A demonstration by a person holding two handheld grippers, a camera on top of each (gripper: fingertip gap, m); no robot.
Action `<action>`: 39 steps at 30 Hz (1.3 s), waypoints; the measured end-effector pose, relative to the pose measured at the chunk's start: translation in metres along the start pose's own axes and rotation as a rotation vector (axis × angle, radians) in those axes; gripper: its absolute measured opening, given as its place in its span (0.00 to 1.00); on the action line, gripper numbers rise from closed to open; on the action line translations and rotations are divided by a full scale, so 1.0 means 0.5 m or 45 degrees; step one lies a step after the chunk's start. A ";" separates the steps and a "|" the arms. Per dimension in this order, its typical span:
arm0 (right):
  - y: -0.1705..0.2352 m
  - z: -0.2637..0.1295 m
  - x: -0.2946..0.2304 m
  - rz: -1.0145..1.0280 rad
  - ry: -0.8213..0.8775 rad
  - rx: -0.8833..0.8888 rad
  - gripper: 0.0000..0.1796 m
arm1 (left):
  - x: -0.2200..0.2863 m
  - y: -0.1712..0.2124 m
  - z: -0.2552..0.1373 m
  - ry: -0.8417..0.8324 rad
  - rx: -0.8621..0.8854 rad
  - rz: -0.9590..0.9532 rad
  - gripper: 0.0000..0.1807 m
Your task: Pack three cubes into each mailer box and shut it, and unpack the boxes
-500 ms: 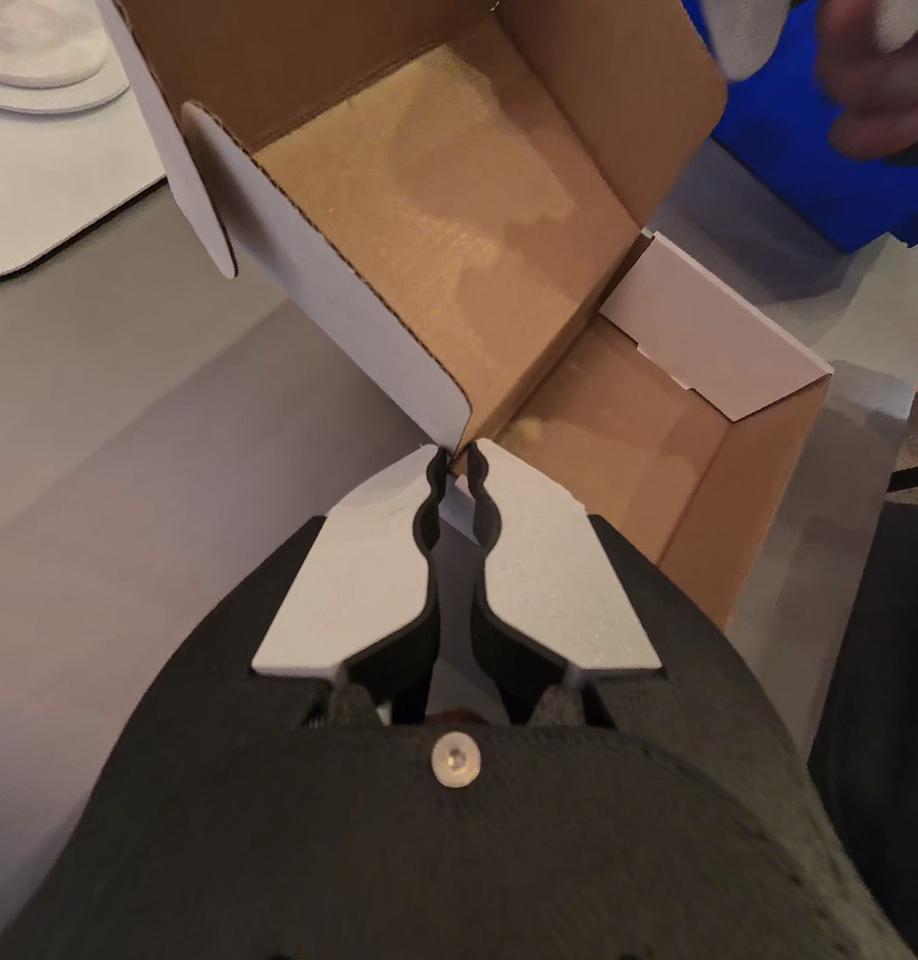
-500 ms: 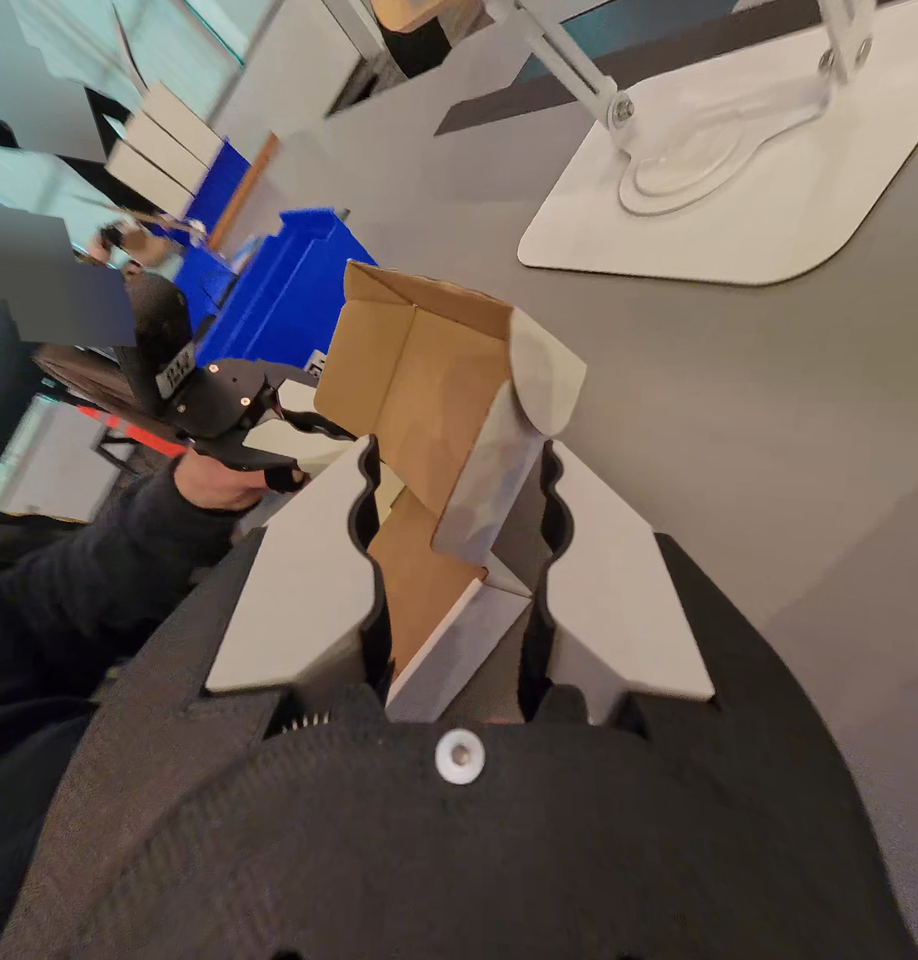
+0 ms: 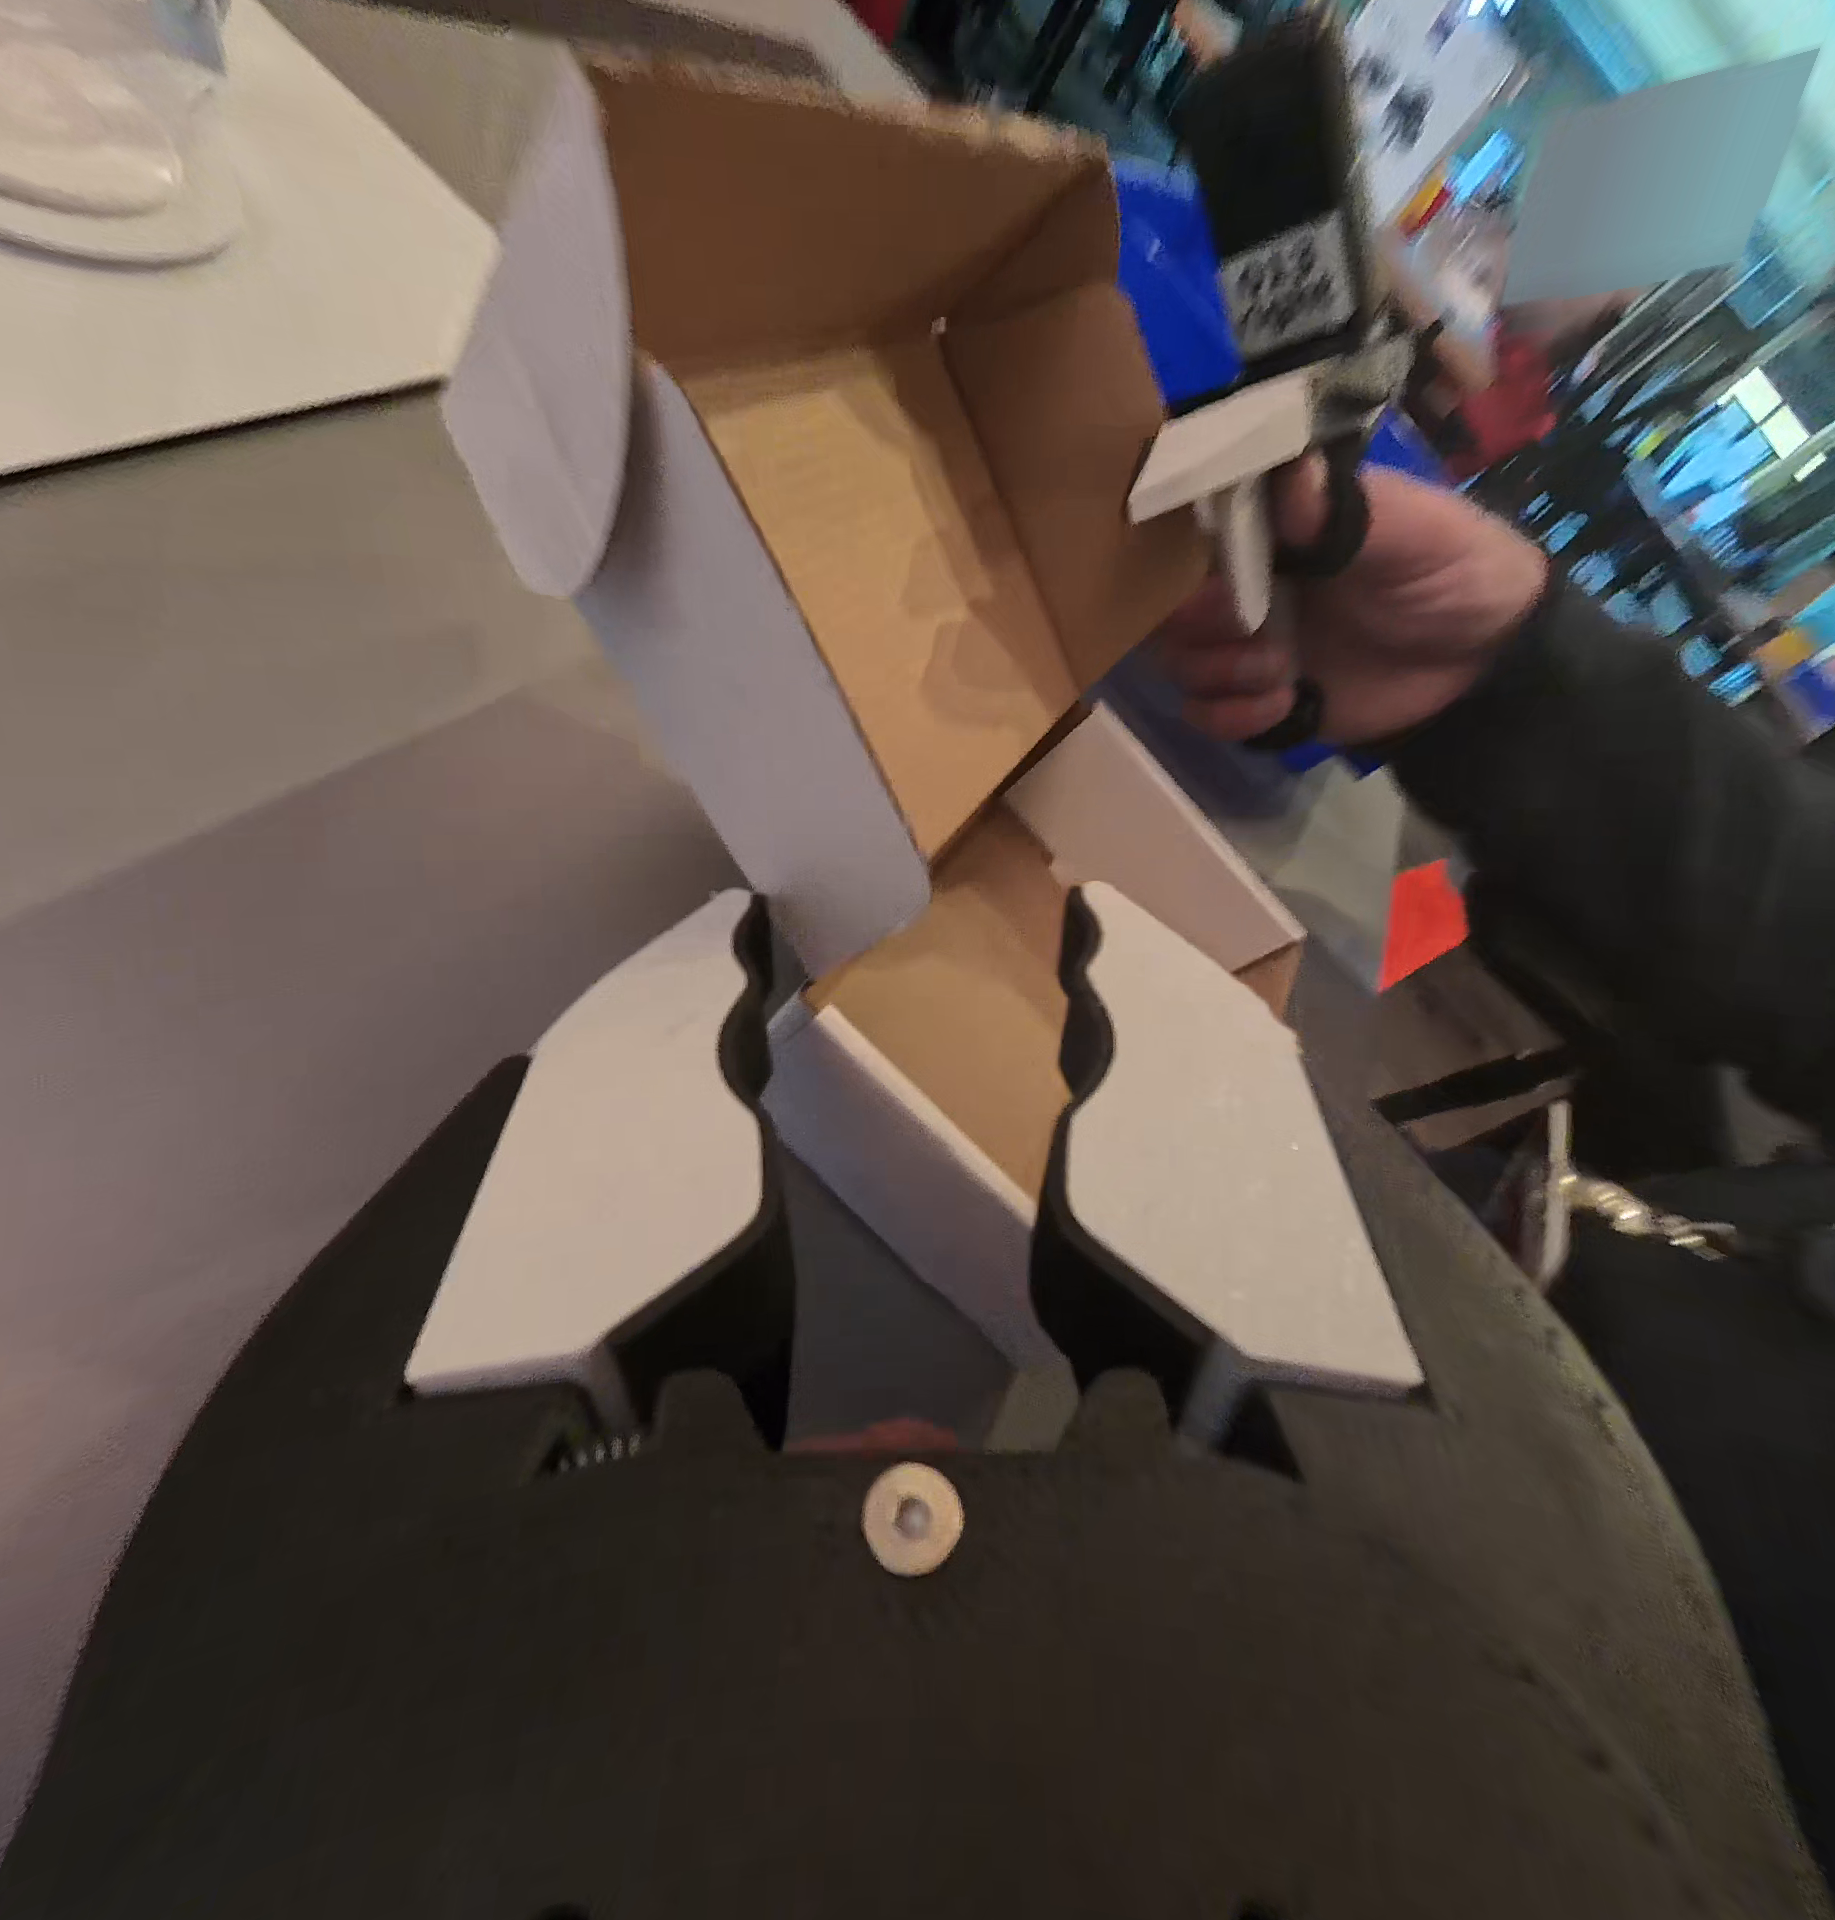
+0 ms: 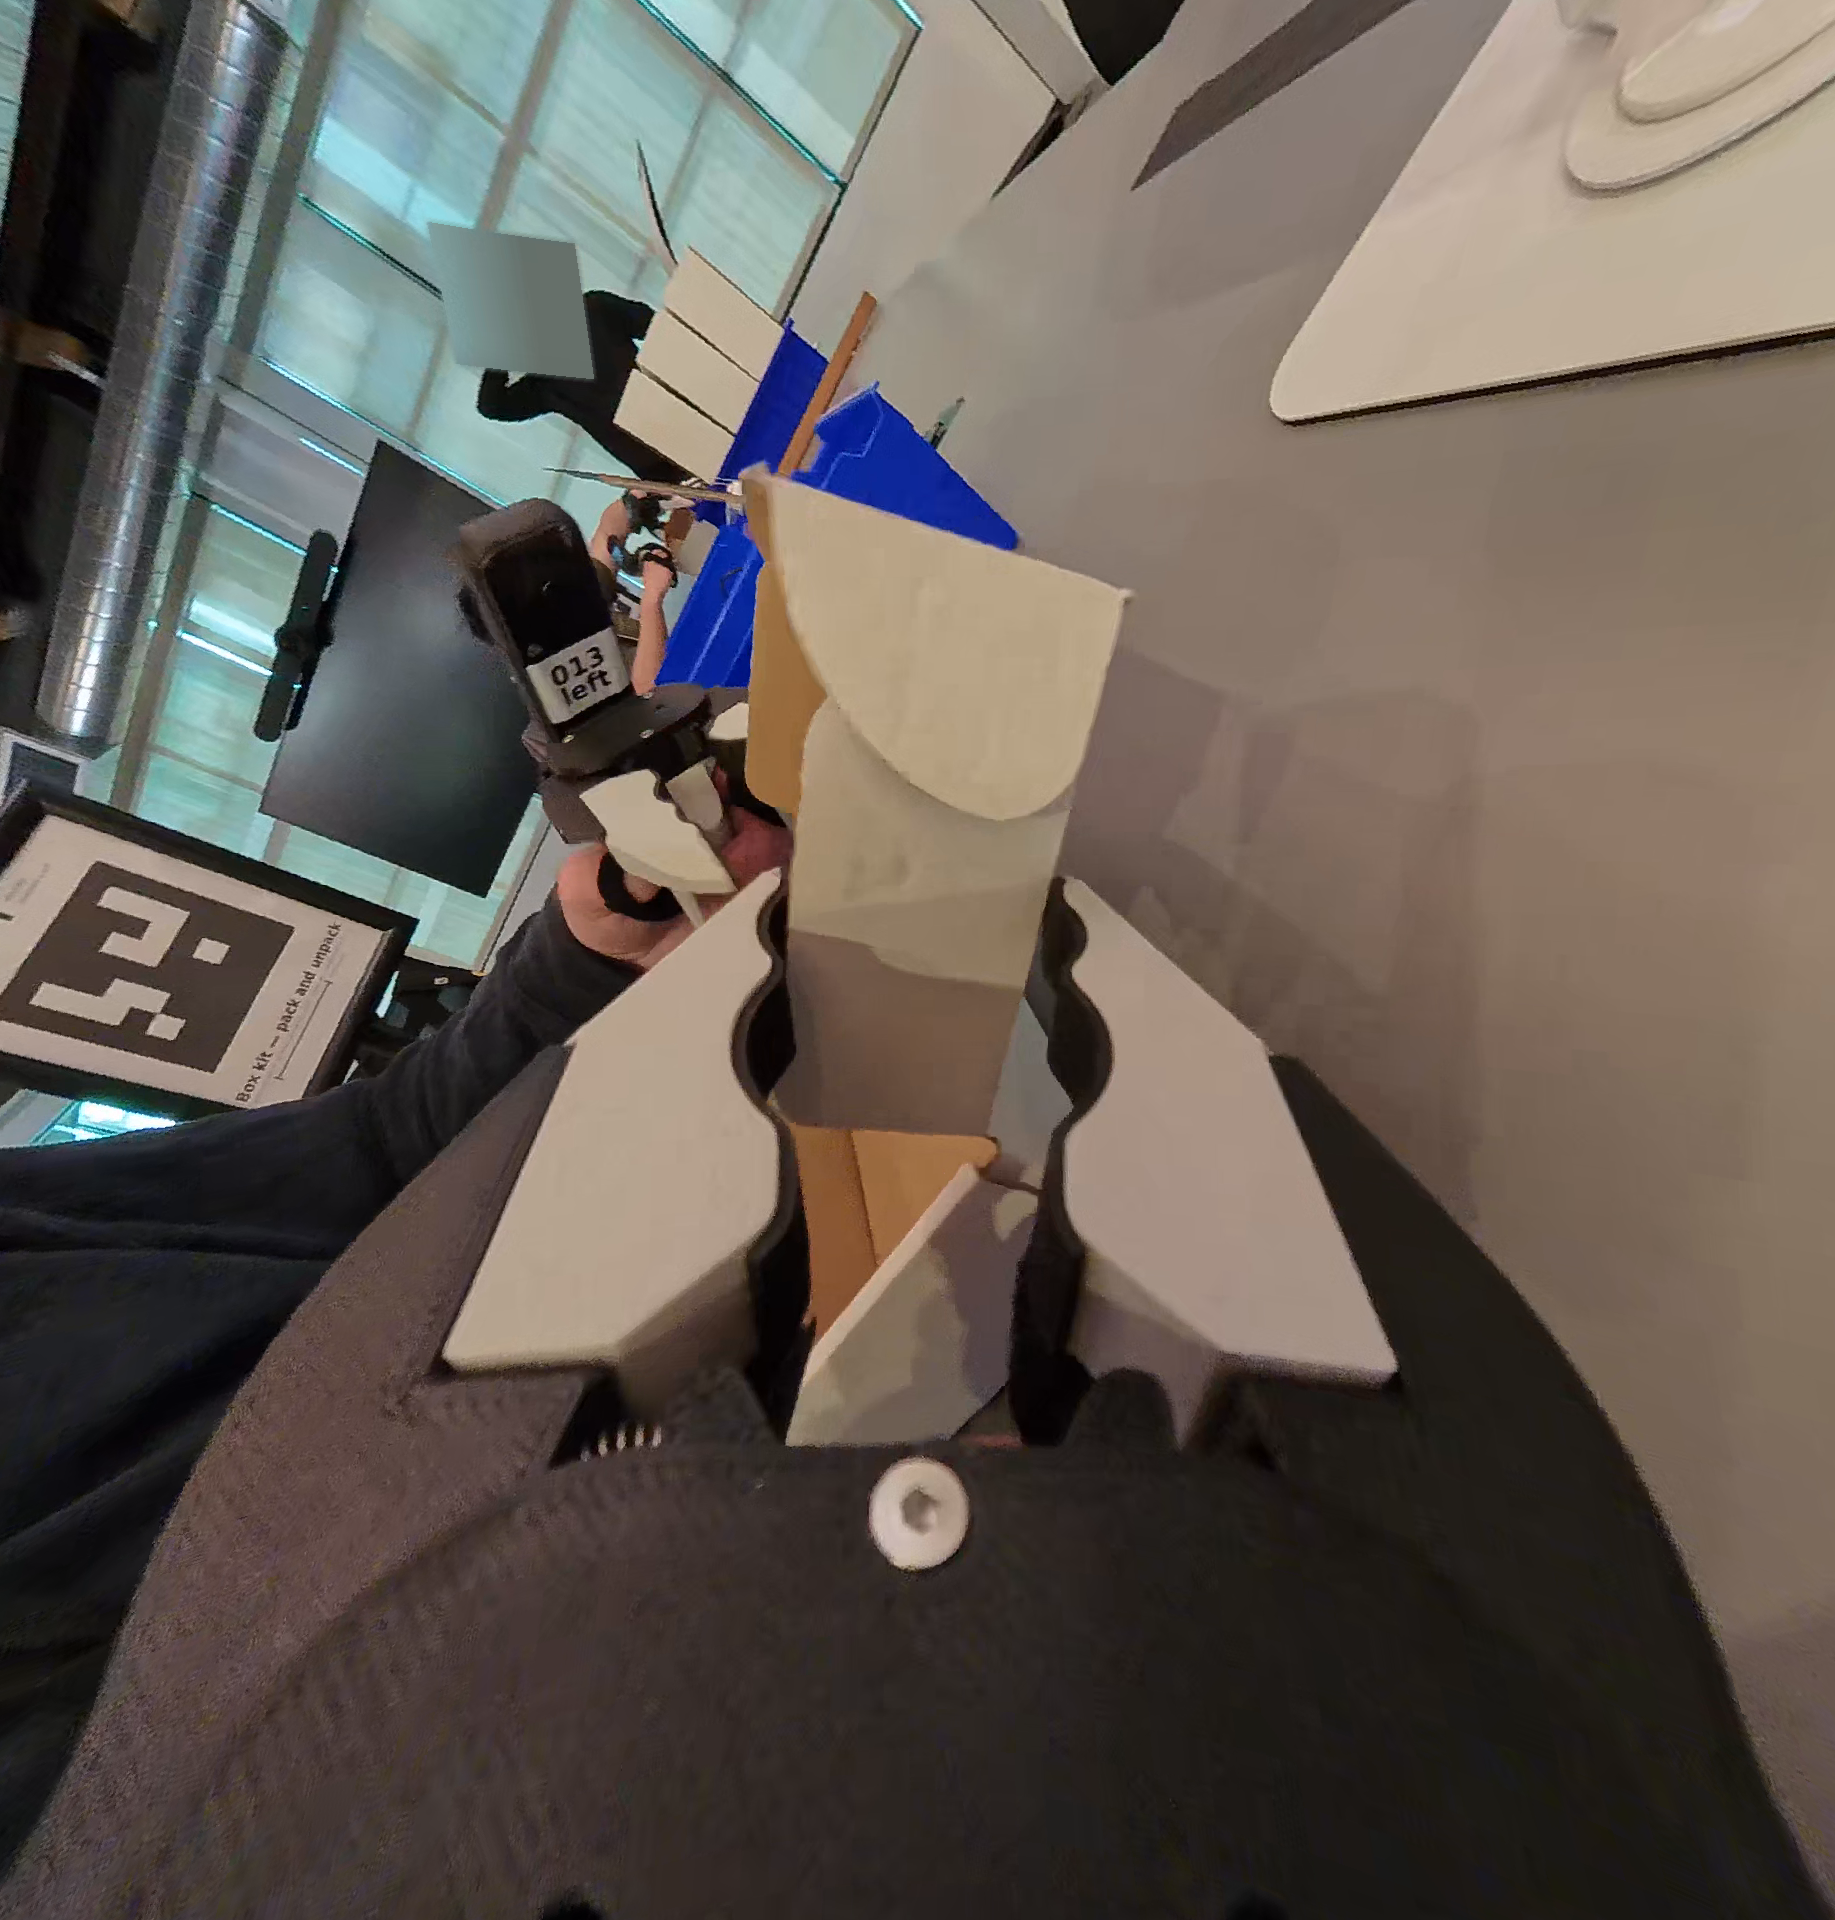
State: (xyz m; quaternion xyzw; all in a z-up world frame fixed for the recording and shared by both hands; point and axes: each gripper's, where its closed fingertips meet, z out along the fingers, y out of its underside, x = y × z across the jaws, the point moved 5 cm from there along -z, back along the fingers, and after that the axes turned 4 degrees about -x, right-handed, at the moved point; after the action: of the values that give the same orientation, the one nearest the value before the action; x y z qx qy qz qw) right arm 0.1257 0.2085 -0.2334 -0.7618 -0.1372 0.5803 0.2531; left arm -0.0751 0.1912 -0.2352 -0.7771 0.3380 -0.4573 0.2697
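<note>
Closest in, our left gripper [image 3: 913, 899] lets go: half a second back its fingers were pinched on the near wall corner, and now they stand clearly apart with that corner loose between them at 12 o'clock. The white cardboard mailer box with the brown inside [image 3: 871, 540] sits right there, lid up, and we see no cubes in it. By our reckoning it is an empty box waiting for cubes, or one just emptied.

Over on the right wrist view, our right gripper [image 4: 923, 885] is spread too, straddling a white lid flap of the box [image 4: 923, 831]. Whether the pads press it, we cannot tell. That spread looks the same as a moment ago, while both cameras have swung towards the room.

Under it all lies the plain grey tabletop [image 4: 1515, 831]. At 1 o'clock rests a flat white base plate with a rounded corner [image 4: 1619, 260].

Farther out, at 11 o'clock, blue plastic bins [image 4: 892, 468], then a dark monitor [image 4: 404, 727], a framed black-and-white marker sign [image 4: 165, 956] at 9 o'clock, and tall windows [image 4: 477, 156] beyond.
</note>
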 end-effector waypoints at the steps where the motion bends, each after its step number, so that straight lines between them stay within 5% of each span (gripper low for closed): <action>1: 0.000 0.001 -0.003 -0.002 -0.019 -0.002 0.25 | 0.001 -0.007 -0.007 0.035 0.053 -0.039 0.34; 7: 0.010 0.014 -0.013 -0.017 -0.108 -0.062 0.30 | -0.010 -0.030 -0.024 0.208 0.267 -0.243 0.38; 15: 0.017 0.023 -0.032 -0.116 -0.189 -0.113 0.29 | -0.020 -0.029 -0.020 0.320 0.304 -0.270 0.23; 29: 0.052 0.039 -0.066 -0.640 0.326 -0.206 0.28 | 0.045 -0.014 -0.022 -0.179 0.269 0.295 0.21; 39: 0.099 0.026 -0.091 -0.980 0.485 -0.242 0.28 | 0.097 0.038 -0.021 -0.376 0.202 0.603 0.19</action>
State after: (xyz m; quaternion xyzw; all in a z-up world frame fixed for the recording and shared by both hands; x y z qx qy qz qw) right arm 0.0959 0.1471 -0.2259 -0.7685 -0.4147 0.2776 0.4004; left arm -0.0725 0.1406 -0.2187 -0.7113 0.4303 -0.2884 0.4752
